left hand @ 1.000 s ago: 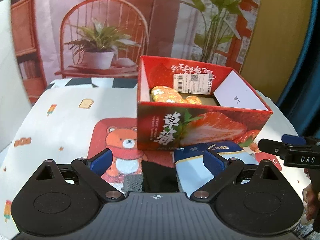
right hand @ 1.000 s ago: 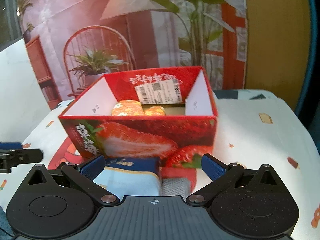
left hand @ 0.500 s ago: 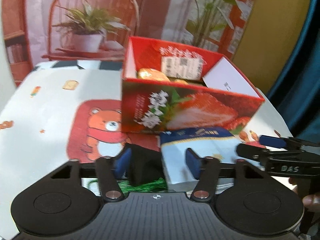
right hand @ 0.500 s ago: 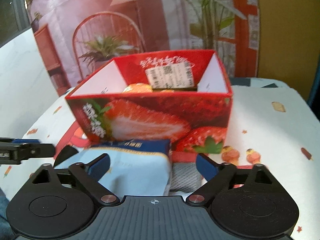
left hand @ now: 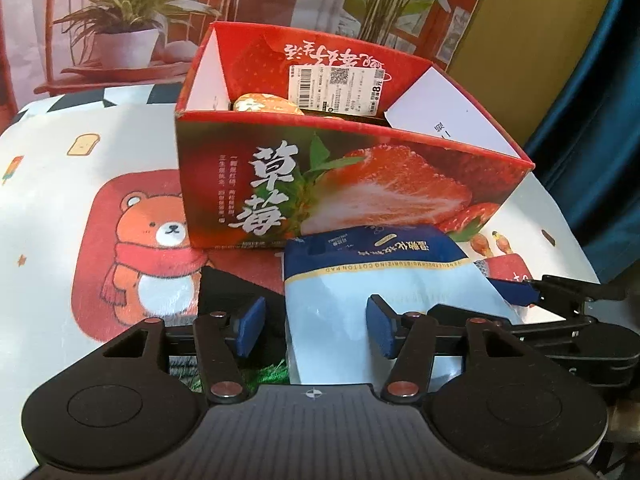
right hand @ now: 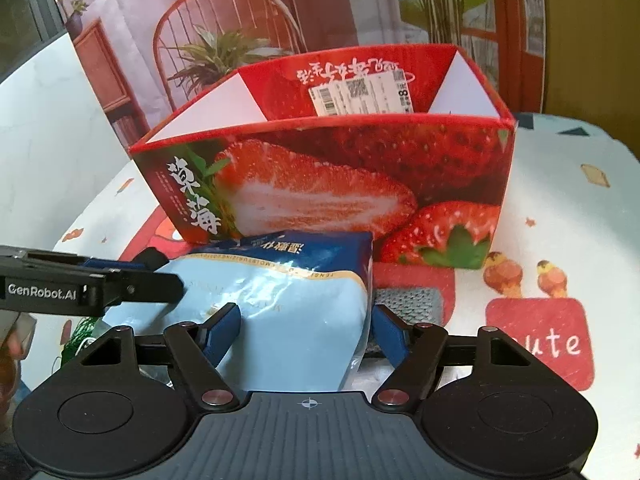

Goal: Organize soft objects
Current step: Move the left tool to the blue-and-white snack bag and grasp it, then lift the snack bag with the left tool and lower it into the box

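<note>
Jaws of both grippers stand open: the right gripper (right hand: 306,334) around the blue packet (right hand: 296,320), lower centre, not yet closed; the left gripper (left hand: 314,330) beside it. One yellow item (left hand: 266,105) lies in the strawberry box (left hand: 360,184); packet, grey cloth (right hand: 408,300) and black cloth (left hand: 236,292) remain on the counter (left hand: 52,208).

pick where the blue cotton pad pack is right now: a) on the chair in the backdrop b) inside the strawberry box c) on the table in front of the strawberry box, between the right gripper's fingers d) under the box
c: the blue cotton pad pack lies in front of the strawberry box, outside it, with the right gripper straddling its sides.
</note>
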The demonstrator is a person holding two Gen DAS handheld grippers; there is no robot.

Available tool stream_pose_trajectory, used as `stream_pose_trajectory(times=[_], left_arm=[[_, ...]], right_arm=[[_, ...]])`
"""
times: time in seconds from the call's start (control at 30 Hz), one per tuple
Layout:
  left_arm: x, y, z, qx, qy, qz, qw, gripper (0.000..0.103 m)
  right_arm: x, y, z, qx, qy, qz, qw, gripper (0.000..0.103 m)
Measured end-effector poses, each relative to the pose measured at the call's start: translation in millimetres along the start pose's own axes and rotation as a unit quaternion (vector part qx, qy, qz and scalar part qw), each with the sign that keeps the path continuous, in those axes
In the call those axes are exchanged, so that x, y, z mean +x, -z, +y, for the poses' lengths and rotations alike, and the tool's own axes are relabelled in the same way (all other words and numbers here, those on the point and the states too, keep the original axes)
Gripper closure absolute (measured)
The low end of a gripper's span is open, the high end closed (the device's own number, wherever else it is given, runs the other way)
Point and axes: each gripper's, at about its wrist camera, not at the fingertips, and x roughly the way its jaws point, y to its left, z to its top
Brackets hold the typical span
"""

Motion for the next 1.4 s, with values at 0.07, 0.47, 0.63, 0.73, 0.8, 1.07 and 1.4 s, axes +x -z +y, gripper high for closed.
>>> stream_pose_trajectory(times=[0.07,0.47,0.63,0.73,0.8,1.07,1.4], left_arm=[[4.6,-2.5,-0.5,0.000,0.002,0.003,1.0000,0.041],[8.2,-4.8,8.4,-0.030,0.025,0.001,0.9992,0.041],[6.9,-4.2,12.7,-0.038,0.030,0.000,0.9988,0.042],[8.8,-5.4,14.8,-0.045,0.036,0.000,0.9983,0.042],[9.3,-6.7,15.1,-0.044,0.038,0.000,0.9983,0.042],[10.9,-6.1,16.3,-0.041,0.042,0.000,0.9983,0.045],[-2.1,-9.8,13.5,-0.023,0.042,-0.021,0.9987,0.091]], right_arm=[[2.6,0.1,-0.6,0.002,-0.002,0.002,1.000,0.035],[4.4,0.1,-3.3,0.006,-0.010,0.006,1.000,0.042],[4.4,1.3,-3.8,0.008,-0.012,0.004,1.000,0.043],[4.3,1.9,-5.0,0.011,-0.014,0.004,1.000,0.045],[4.1,2.0,-5.7,0.012,-0.014,0.003,1.000,0.047],[2.6,1.9,-7.9,0.016,-0.014,0.001,1.000,0.053],[-6.4,-1.7,-6.4,0.013,-0.012,-0.014,1.000,0.074]])
